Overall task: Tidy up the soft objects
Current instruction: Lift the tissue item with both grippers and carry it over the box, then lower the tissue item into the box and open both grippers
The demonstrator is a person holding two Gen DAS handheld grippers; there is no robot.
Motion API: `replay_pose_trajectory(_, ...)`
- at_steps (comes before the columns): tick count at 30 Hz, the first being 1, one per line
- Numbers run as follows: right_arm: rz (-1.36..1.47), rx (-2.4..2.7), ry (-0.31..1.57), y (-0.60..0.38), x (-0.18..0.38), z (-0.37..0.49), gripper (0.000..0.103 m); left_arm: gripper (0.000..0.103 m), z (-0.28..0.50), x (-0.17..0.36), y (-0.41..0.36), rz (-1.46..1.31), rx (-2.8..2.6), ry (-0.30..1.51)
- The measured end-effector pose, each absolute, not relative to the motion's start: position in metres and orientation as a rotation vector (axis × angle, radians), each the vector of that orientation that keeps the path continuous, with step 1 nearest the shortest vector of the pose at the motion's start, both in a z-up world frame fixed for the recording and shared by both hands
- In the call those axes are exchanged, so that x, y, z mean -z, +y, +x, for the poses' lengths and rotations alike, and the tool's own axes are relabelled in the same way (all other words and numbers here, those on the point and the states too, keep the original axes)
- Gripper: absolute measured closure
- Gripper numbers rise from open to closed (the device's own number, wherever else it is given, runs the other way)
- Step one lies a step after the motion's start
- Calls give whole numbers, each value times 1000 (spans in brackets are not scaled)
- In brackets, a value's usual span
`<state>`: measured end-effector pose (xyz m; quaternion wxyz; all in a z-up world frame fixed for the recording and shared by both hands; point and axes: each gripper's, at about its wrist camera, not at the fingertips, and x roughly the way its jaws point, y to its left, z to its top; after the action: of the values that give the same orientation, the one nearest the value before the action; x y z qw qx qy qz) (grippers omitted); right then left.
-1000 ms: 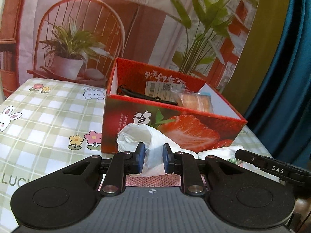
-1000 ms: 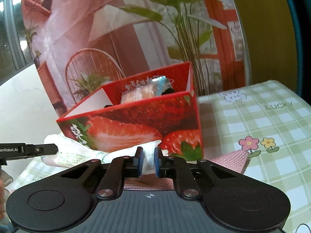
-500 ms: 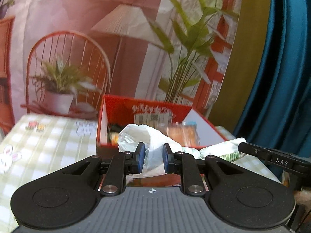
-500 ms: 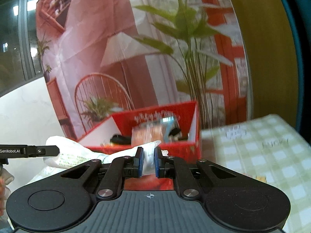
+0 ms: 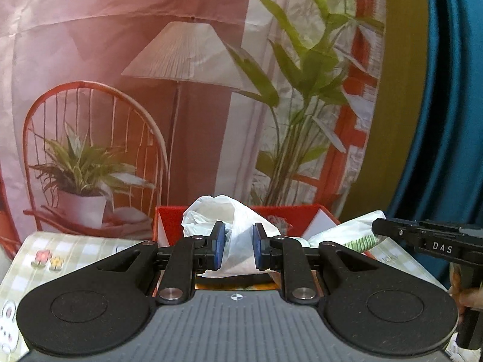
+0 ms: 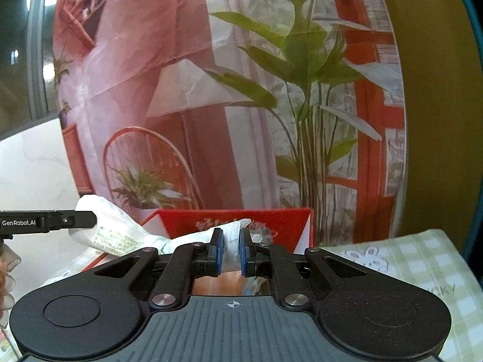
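Two grippers hold one white plastic bag (image 5: 238, 229) over the red box (image 6: 280, 223) at lower centre. Left gripper (image 5: 236, 249) jaws pinch its bunched end; right gripper (image 6: 230, 252) jaws pinch the other end, above the checked surface (image 6: 422, 259).

One plastic bag (image 5: 238, 226); one red box (image 6: 271, 223); two grippers (image 5: 237, 250) (image 6: 231, 252).

Bag (image 5: 238, 235) above box (image 5: 302, 215) (on table (image 5: 75, 250))
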<state>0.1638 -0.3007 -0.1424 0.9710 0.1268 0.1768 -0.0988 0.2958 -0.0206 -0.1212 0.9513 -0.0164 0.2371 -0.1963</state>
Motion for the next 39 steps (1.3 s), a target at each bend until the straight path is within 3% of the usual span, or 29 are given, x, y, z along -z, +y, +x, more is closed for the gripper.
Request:
replay_pose_trajectory(11,204,234,495,-336,154,257,93,82,380,142,-31,2,389,577)
replay_pose_trajectory(23,142,203,630,-344,174,301,93,82,410,166,-35,40,391,642)
replay_pose_trajectory(25,127,202,642,-343,175,305,89,79,412,167,-37,55,385,642)
replay_pose_trajectory(26,123,203,649,-343,175,306,86,76,412,167,-37,55,379,643)
replay_pose_trajectory(28,126,210,649,-343,175,307,75,45,412,166,-36,51,377,644)
replay_pose_trajectory(30,121,214,642,-341,174,304,69,28,407,163,-34,52,377,625)
replay_pose_trajectory(34,101,211,617,-335,171,297,42,15,396,155,-33,69,363,608)
replay_pose_trajectory(38,99,216,602,-328,164,288,26,3,381,147,-30,87,338,595)
replay_pose_trajectory(39,93,219,598,-325,162,285,17,2,377,145,-31,99,330,595)
